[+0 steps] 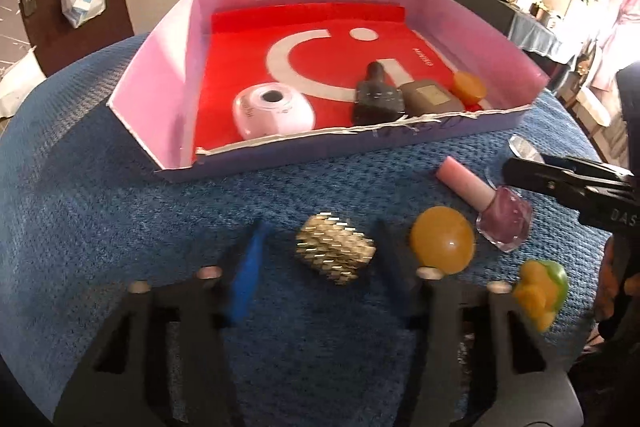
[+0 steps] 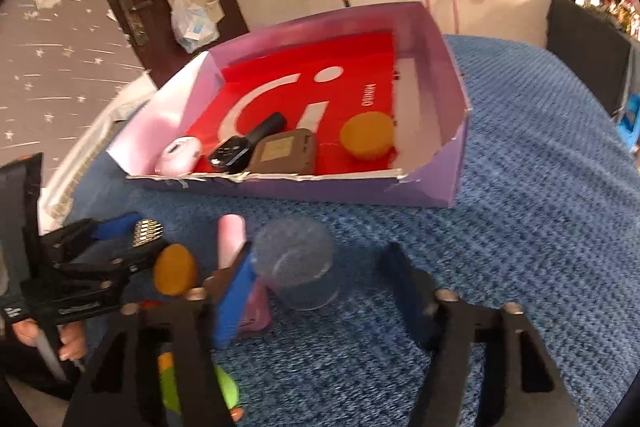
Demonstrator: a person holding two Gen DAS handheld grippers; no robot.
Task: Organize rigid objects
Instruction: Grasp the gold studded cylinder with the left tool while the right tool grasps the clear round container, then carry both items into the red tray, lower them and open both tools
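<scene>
On a blue knitted cloth (image 1: 100, 211), near the far edge: a shallow lilac box (image 1: 156, 79) lined with a red sheet (image 1: 240, 67) bearing a white logo. Already inside, in a row along the torn near wall: a white round case (image 1: 272, 111), a black bottle (image 1: 376, 95) lying on its side, a grey-brown compact (image 1: 430, 97) touching it, and an orange cap (image 1: 470, 85) at the right end.

Still out on the cloth, in front of the box: a gold spiky piece (image 1: 334, 253), an orange ball (image 1: 442, 245) just beside it, a pink nail polish bottle (image 1: 492, 203) lying tilted, cap toward the box, and a yellow-green toy (image 1: 540, 291) nearest the right rim – blurred, so no more to tell of it.

Left hand-held gripper (image 1: 320, 239): pointing down, jaws drawn partway in around the gold spiky piece. From its own camera, a strip of cloth visible between the blue pad (image 1: 244, 275) and the piece; from the right wrist view, pad and piece seemingly touching (cannot tell whether gripped).

Right hand-held gripper (image 2: 320, 255): jaws partly apart, straddling a clear plastic cup (image 2: 296, 267) standing on the cloth. Blue-padded finger close against the cup's left side, the other finger clearly apart from it – nothing clamped. Nail polish bottle just behind the padded finger.
</scene>
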